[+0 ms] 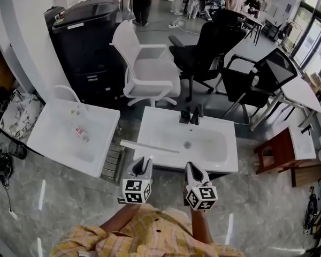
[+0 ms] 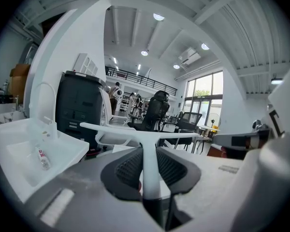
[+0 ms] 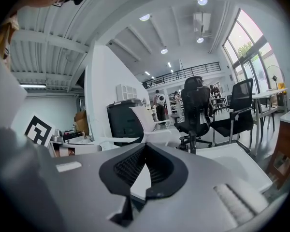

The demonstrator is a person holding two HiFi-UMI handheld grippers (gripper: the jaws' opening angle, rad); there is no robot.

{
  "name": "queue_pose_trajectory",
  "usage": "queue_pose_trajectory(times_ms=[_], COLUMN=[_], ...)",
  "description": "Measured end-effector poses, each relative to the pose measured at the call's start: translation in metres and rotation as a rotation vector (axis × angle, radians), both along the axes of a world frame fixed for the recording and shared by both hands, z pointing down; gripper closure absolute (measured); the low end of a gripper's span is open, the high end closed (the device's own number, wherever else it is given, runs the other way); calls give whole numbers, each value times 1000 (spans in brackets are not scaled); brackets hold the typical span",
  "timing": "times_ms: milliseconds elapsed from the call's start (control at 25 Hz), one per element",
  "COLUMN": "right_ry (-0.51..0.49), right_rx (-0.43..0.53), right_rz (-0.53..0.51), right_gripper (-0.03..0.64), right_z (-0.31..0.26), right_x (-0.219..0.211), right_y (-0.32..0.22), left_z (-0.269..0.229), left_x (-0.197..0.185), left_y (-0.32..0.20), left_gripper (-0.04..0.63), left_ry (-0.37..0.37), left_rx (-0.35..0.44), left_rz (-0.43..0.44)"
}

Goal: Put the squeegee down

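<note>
A white T-shaped squeegee (image 1: 150,147) sticks out forward from my left gripper (image 1: 143,166), which is shut on its handle. Its long blade lies crosswise over the near left rim of a white basin (image 1: 224,143). In the left gripper view the handle (image 2: 149,168) runs up between the two black pads to the blade (image 2: 135,130). My right gripper (image 1: 192,169) hovers beside it over the basin's near edge. Its black pads (image 3: 128,168) meet at the tips with nothing between them.
A black faucet (image 1: 191,115) stands at the basin's far rim. A second white sink (image 1: 59,138) with a curved tap sits to the left. Behind are a white chair (image 1: 144,68), black office chairs (image 1: 208,52), a black cabinet (image 1: 83,36) and a wooden stool (image 1: 281,151).
</note>
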State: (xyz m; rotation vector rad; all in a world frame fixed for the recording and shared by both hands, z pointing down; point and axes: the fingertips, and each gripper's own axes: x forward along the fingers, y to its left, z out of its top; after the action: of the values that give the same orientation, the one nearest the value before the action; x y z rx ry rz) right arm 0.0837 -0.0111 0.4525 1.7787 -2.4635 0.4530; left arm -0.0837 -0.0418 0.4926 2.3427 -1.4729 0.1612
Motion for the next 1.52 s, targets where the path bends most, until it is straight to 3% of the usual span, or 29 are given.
queue_pose_trajectory(times_ms=[440, 920, 1520], right_ry=[2, -34, -52], right_rx=[-48, -142, -241], right_rz=[-40, -119, -162], right_gripper=[618, 618, 618], right_z=[24, 53, 101], right_x=[2, 9, 22], right_y=[-47, -142, -210], left_z=[22, 55, 126], left_x=[5, 9, 15], left_y=[-42, -124, -209], left_gripper=[506, 506, 506], left_ry=[-9, -25, -40], left_rx=[-55, -193, -343], left_rz=[-26, -96, -127])
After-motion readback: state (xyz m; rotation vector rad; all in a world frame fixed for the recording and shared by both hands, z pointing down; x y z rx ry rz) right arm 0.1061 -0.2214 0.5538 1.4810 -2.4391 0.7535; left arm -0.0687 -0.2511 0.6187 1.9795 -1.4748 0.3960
